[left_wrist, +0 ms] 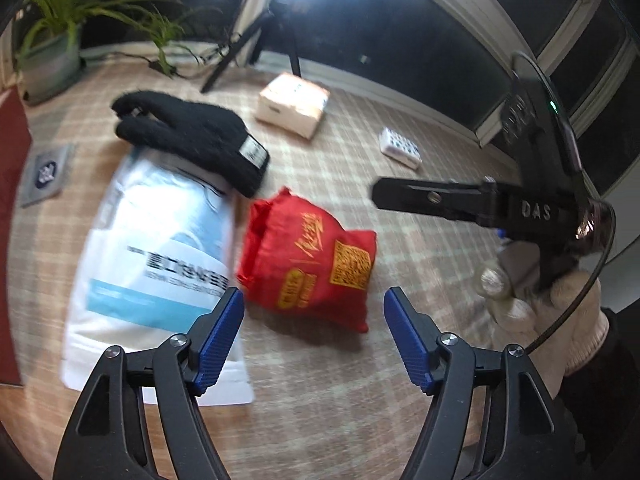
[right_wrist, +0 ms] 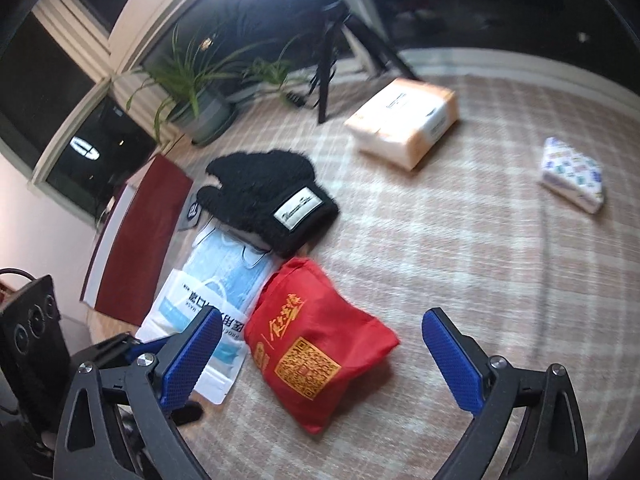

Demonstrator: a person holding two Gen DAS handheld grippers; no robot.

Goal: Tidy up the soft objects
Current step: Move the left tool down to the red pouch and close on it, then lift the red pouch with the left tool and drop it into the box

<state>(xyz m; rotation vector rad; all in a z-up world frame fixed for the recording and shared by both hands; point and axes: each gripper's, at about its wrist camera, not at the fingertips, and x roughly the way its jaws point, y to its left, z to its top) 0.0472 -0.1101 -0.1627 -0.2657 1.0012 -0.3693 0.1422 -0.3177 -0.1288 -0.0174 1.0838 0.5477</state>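
Note:
A red cloth bag (left_wrist: 312, 264) with yellow print lies on the checked cloth; it also shows in the right wrist view (right_wrist: 316, 344). Left of it lies a white and blue mask packet (left_wrist: 160, 264) (right_wrist: 212, 304). A black knitted glove (left_wrist: 196, 140) (right_wrist: 268, 196) rests on the packet's far end. My left gripper (left_wrist: 314, 312) is open and empty, just in front of the bag. My right gripper (right_wrist: 322, 344) is open and empty, its jaws on either side of the bag and above it. The right gripper's body (left_wrist: 480, 200) shows at the right in the left wrist view.
An orange and white tissue pack (left_wrist: 294, 104) (right_wrist: 404, 120) and a small patterned tissue pack (left_wrist: 400, 148) (right_wrist: 572, 176) lie farther back. A potted plant (left_wrist: 52, 40) (right_wrist: 192, 92), a tripod (right_wrist: 328, 52), a dark red book (right_wrist: 136, 236) and a grey coaster (left_wrist: 46, 174) stand around.

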